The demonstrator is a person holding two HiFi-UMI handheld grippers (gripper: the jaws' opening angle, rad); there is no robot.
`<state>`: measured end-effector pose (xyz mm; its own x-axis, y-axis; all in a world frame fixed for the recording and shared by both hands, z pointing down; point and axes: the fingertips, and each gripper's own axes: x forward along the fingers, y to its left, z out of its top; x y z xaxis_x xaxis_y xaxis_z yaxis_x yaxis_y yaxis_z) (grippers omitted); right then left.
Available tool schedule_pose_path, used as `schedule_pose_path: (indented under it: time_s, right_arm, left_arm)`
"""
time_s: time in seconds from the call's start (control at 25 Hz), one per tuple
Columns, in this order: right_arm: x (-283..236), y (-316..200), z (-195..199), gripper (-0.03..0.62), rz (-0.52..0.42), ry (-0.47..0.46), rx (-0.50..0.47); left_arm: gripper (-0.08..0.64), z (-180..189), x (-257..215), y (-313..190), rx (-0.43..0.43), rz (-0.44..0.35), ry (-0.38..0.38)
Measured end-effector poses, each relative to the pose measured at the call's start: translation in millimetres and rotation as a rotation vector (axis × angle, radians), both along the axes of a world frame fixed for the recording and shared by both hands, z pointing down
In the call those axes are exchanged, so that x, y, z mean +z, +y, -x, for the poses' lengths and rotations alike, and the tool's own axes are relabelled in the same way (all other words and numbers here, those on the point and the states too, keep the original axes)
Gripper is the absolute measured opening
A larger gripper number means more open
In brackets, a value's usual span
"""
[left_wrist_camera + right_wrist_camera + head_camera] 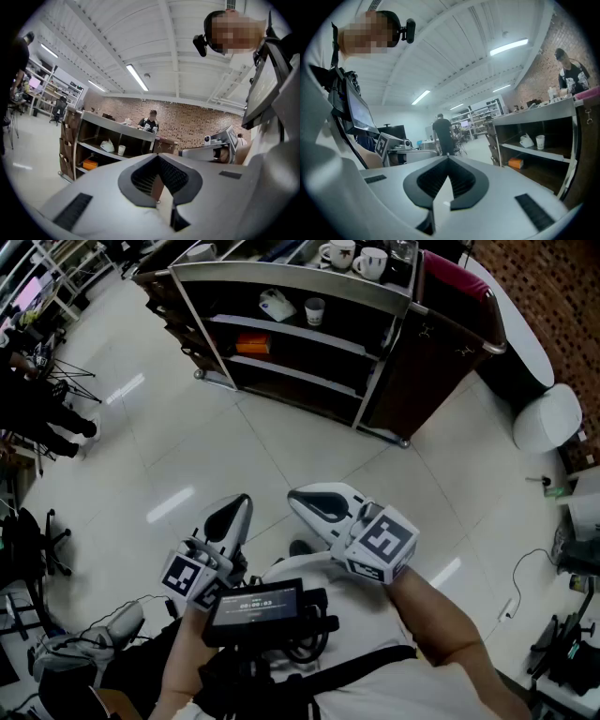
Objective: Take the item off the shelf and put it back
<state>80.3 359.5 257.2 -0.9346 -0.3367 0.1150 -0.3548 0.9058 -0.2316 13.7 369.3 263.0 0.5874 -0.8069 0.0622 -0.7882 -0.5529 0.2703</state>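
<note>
A dark shelf unit with a metal frame stands across the floor, well away from both grippers. On its upper shelf lie a white bag-like item and a paper cup; an orange box sits one shelf lower. The left gripper view shows the same item, cup and box. My left gripper and right gripper are held close to the body, pointing toward the shelf. Each has its jaws together with nothing between them, as seen at the left gripper and the right gripper.
Two mugs stand on the shelf unit's top. A person is behind it and another person stands farther off. A white round stool is at the right, tripods at the left, and a tablet hangs at the chest.
</note>
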Motion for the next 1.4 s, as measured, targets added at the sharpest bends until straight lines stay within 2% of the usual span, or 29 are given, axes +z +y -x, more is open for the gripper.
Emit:
schedule_pose_path:
  time_s: [0.24,0.44,0.6,0.72,0.96,1.12,1.28,1.4]
  right_arm:
    - [-5,10,48,0.005,0.012,0.015,-0.055]
    - [1,9,70,0.005,0.029,0.041,-0.113]
    - [16,-12,75,0.005,0.068,0.05,-0.123]
    - [35,-32,82,0.005,0.112,0.051,-0.133]
    - [52,-119,96,0.005,0.099,0.018,-0.141]
    - [64,-201,85,0.014,0.072,-0.032,-0.016]
    - [91,-283,53,0.086,0.088,-0.037,0.18]
    - [111,-339,19,0.108,0.101,-0.053,0.329]
  left_arm:
    - [0.006,54,-7,14,-0.055,0.003,0.003]
    - [0.006,73,6,11,-0.098,0.042,0.01]
    - [0.006,77,12,-9,-0.106,0.056,0.0]
    - [0.006,84,25,-26,-0.127,0.097,-0.012]
    - [0.006,91,42,-99,-0.139,0.149,-0.051]
    - [0.006,88,41,-169,-0.087,0.169,-0.094]
    - [0.006,70,45,-238,-0.01,0.208,-0.129]
    - [0.006,44,57,-281,0.088,0.242,-0.178]
